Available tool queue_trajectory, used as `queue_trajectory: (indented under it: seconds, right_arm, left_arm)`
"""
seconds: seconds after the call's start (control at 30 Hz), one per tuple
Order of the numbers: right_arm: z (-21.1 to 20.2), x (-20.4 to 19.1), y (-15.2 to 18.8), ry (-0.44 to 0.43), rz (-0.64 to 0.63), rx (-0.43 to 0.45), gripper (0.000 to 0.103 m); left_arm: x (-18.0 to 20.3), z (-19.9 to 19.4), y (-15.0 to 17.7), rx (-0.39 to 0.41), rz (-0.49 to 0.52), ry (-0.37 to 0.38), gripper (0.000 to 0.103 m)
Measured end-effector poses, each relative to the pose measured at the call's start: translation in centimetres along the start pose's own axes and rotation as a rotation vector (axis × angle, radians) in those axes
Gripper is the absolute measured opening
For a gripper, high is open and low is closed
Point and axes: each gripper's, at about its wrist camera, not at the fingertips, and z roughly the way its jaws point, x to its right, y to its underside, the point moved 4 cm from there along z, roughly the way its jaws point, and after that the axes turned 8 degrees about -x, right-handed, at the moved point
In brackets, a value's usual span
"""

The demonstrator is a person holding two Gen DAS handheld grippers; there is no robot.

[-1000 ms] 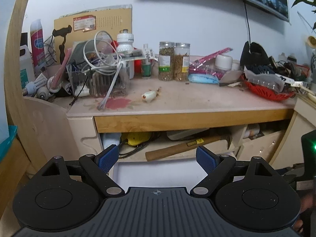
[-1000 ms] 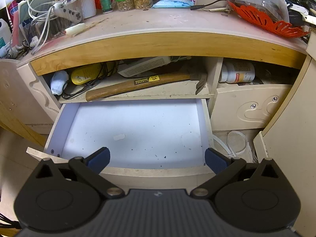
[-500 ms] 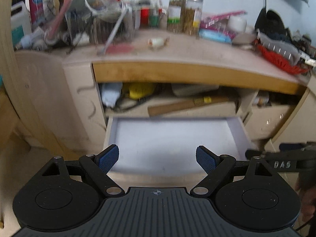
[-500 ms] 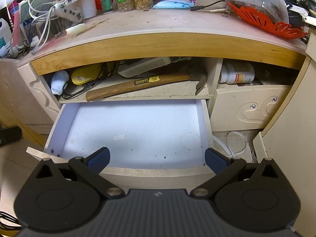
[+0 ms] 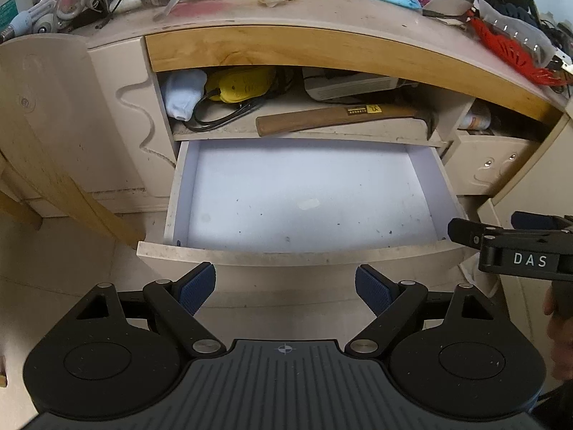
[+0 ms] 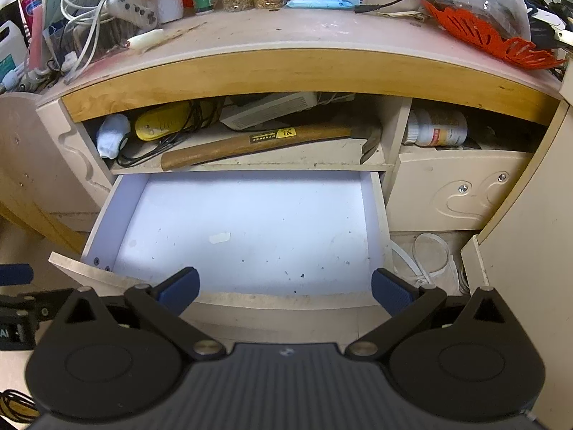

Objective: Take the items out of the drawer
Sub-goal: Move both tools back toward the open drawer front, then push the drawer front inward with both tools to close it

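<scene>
— Both tongs gape wide, nothing between them: the left tongs (image 5: pixel 285 288) hover before the drawer (image 5: pixel 286 255) front, the right tongs (image 6: pixel 285 286) just over its front edge.

— And the drawer itself?

— Pulled out below the shelf, its pale floor bare save specks and a small white scrap (image 6: pixel 219 238).

— What differs between views?

— The left view catches the right tongs' black body, marked "DAS", at the drawer's right corner. The right view alone shows a white bottle (image 6: pixel 437 128) lying in the right compartment and white straps (image 6: pixel 429 261) on the floor. Both show the hammer (image 5: pixel 343 118) on the shelf under the cluttered counter (image 6: pixel 286 36).
</scene>
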Motion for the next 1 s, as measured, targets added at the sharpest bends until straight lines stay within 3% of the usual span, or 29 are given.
queue_trajectory:
  seconds: [0.53, 1.0]
  right_arm:
    - [1.8, -0.2, 1.8, -0.032, 0.021, -0.188, 0.103]
    - [3.9, 0.5, 2.5, -0.011, 0.043, -0.209, 0.103]
  left_arm:
    - [0.5, 1.4, 0.2, -0.062, 0.01, -0.017, 0.086]
    - [0.5, 5.3, 0.8, -0.085, -0.005, -0.016, 0.086]
